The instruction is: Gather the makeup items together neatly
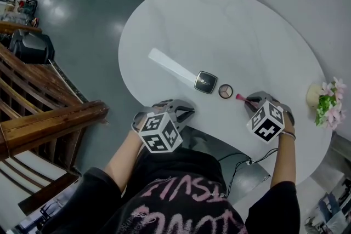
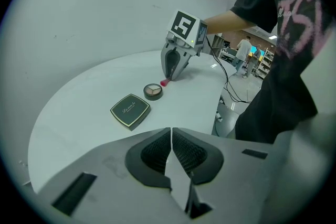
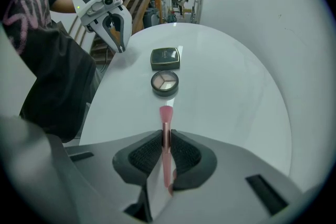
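The white oval surface (image 1: 219,19) before me carries a row near my edge: a long white flat strip (image 1: 171,66), its end just beside a gold-trimmed black square compact (image 1: 205,82), then a small round three-shade powder pan (image 1: 225,91). A pale pot of pink flowers (image 1: 323,98) stands at its right rim.

Square compact (image 1: 205,82), round eyeshadow pot (image 1: 225,91), pink brush (image 1: 240,97) in a row

My head view looks steeply down on the table (image 1: 219,24), while the left and right gripper views sit low, facing each other across the same compact (image 2: 130,110).
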### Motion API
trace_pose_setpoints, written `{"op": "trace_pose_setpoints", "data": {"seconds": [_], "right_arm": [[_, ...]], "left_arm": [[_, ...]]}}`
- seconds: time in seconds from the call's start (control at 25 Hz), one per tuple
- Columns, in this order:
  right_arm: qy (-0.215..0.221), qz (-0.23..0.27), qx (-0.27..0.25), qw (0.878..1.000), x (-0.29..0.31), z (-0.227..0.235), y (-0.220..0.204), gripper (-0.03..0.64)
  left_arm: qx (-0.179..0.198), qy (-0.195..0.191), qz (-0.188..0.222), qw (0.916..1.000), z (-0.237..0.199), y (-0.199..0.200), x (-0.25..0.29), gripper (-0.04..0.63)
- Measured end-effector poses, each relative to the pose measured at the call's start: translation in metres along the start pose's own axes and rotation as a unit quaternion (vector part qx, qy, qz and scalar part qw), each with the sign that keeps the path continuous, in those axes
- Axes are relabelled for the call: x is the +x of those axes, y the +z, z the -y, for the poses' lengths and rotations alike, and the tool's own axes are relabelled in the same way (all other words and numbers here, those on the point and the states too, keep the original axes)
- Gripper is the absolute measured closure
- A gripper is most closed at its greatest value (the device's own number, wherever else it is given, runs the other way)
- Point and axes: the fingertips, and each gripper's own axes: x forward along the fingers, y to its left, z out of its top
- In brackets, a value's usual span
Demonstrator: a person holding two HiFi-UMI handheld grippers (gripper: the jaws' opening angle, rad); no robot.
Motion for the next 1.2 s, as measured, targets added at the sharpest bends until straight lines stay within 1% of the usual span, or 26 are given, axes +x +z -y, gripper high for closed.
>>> {"op": "trace_pose_setpoints", "data": {"seconds": [0.12, 0.2, 0.36, 0.52, 0.72, 0.88, 1.04, 1.2], "right_arm": [[-0.003, 0.004, 0.007, 1.0, -0.001, 0.0, 0.0, 0.503], [-0.006, 0.005, 0.01, 1.0, -0.003, -0.001, -0.001, 0.483], [-0.018, 0.018, 0.021, 0.999, -0.008, 0.0, 0.0, 0.483], [-0.031, 0.052, 0.057, 0.997, -0.019, 0.0, 0.002, 0.489], [-0.048, 0.088, 0.098, 0.99, -0.027, -0.006, 0.001, 0.5], [-0.065, 0.121, 0.134, 0.981, -0.033, -0.012, 0.004, 0.511], [-0.085, 0.157, 0.172, 0.969, -0.039, -0.019, 0.008, 0.526], [-0.104, 0.182, 0.208, 0.956, -0.045, -0.026, 0.01, 0.535]], "left_arm": [[0.002, 0.0, -0.001, 1.0, 0.001, 0.0, -0.001, 0.576], [0.004, 0.0, -0.002, 1.0, 0.002, 0.0, -0.002, 0.577], [0.006, 0.003, 0.0, 1.0, 0.004, 0.001, -0.003, 0.575], [-0.002, 0.008, 0.008, 0.9999, 0.006, 0.003, -0.005, 0.576], [-0.002, 0.017, 0.014, 0.9998, 0.007, 0.008, -0.006, 0.576], [-0.01, 0.026, 0.027, 0.9992, 0.009, 0.015, -0.007, 0.577], [-0.027, 0.043, 0.043, 0.9978, 0.008, 0.021, -0.008, 0.576], [-0.049, 0.067, 0.061, 0.9947, 0.003, 0.03, -0.007, 0.576]]}}
